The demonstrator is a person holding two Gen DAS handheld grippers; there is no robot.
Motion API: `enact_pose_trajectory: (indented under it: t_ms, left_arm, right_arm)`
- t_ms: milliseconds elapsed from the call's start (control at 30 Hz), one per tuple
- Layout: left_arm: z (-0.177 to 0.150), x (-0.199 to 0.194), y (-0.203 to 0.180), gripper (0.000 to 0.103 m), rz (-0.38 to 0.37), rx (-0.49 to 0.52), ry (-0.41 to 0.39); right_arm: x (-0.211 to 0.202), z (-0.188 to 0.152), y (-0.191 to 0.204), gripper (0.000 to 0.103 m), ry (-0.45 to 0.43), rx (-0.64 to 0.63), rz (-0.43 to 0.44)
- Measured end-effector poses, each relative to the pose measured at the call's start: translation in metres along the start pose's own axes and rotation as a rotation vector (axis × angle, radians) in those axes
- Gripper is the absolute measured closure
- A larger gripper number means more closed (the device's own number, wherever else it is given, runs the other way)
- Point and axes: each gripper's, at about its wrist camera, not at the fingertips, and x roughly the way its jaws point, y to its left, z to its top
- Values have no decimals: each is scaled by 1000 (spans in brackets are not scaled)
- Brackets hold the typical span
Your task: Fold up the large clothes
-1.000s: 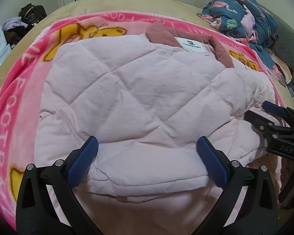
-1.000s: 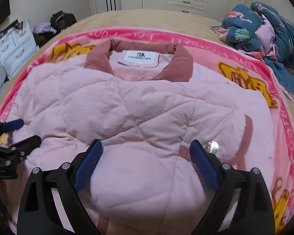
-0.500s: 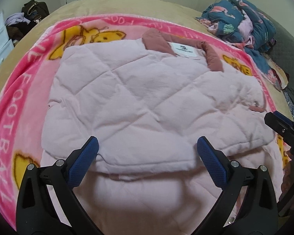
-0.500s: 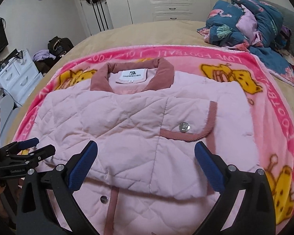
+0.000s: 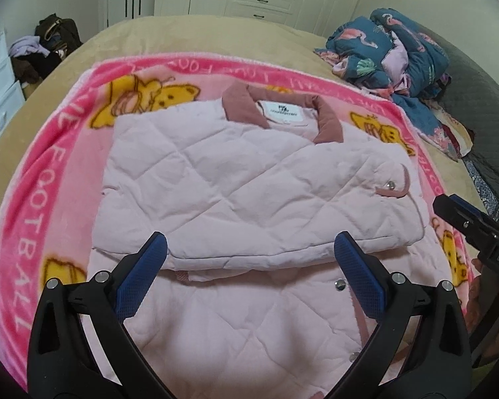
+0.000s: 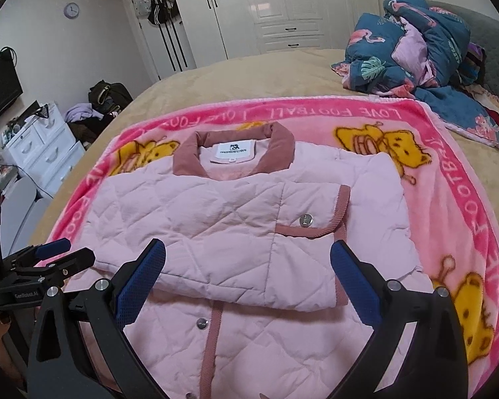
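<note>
A pale pink quilted jacket with a dusty-rose collar lies on a pink cartoon blanket. Its sleeves are folded across the chest, cuff and snap at the right. My left gripper hovers above the lower edge of that fold, open, nothing between its blue pads. My right gripper hangs over the same fold further right, also wide open and empty. Each gripper shows at the edge of the other's view: the right gripper, the left gripper.
The blanket lies on a beige bed. A heap of dark blue flamingo-print bedding sits at the far right. White drawers, a bag and clothes stand left of the bed; wardrobes line the far wall.
Both grippers have lifted up and back from the jacket, so more of it and the blanket shows. The folded sleeves now lie free on the chest.
</note>
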Motion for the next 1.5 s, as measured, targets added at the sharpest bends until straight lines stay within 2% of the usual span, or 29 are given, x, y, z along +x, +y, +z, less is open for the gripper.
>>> enact_pose_trajectory:
  t_ms: [467, 567, 767, 1033, 1500]
  left_arm:
    - [-2, -51, -24, 9, 6, 51, -81]
    - [-3, -60, -29, 9, 11, 66, -94]
    - [-10, -82, -35, 9, 9, 78, -124]
    - [-27, -110, -42, 9, 23, 94, -172]
    - [-68, -125, -36, 9, 21, 87, -181]
  right_arm:
    - [-56, -4, 7, 4, -83, -4, 2]
    - [-71, -6, 10, 4, -111, -28, -21]
    - [-97, -11, 9, 4, -133, -17, 10]
    - [-130, -27, 11, 4, -188, -70, -36]
    - [-142, -72, -12, 4, -143, -24, -50]
